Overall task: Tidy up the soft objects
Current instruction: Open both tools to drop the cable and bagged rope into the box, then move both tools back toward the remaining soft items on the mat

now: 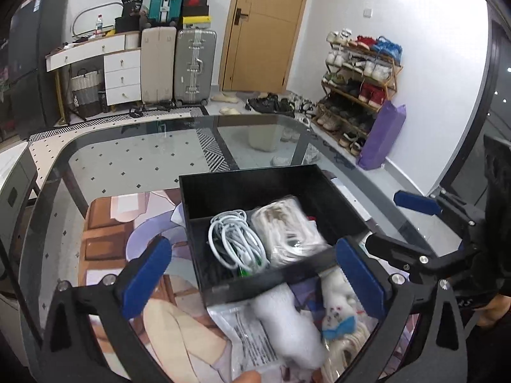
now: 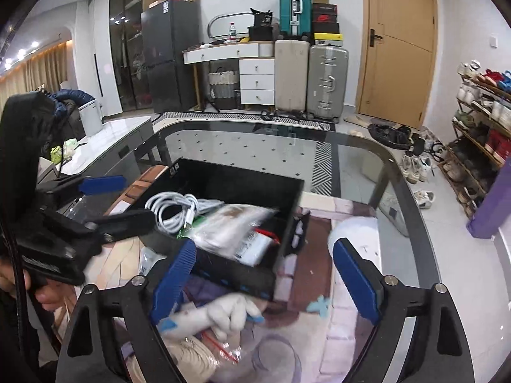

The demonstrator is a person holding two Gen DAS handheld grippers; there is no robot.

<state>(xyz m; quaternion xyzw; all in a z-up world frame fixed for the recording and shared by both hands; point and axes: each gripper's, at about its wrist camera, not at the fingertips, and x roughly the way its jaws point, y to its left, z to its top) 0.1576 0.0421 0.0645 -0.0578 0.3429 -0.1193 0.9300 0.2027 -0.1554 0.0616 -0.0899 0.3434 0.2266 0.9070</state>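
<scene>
On the left, the left gripper (image 1: 252,271) is held wide open with nothing pressed between its pads. The black box (image 1: 223,191) sits just ahead on the glass table (image 1: 127,159), and a coiled white cable (image 1: 234,239) and a bagged cord bundle (image 1: 287,233) are already stowed inside. Nearer, a white sock (image 1: 287,328) and a sock with a blue bow (image 1: 338,312) are left loose on the printed mat (image 1: 105,239). On the right, the right gripper (image 2: 265,274) is likewise spread and empty. One sock is best pinched at mid-body, lifted clear of the box wall, then released.
</scene>
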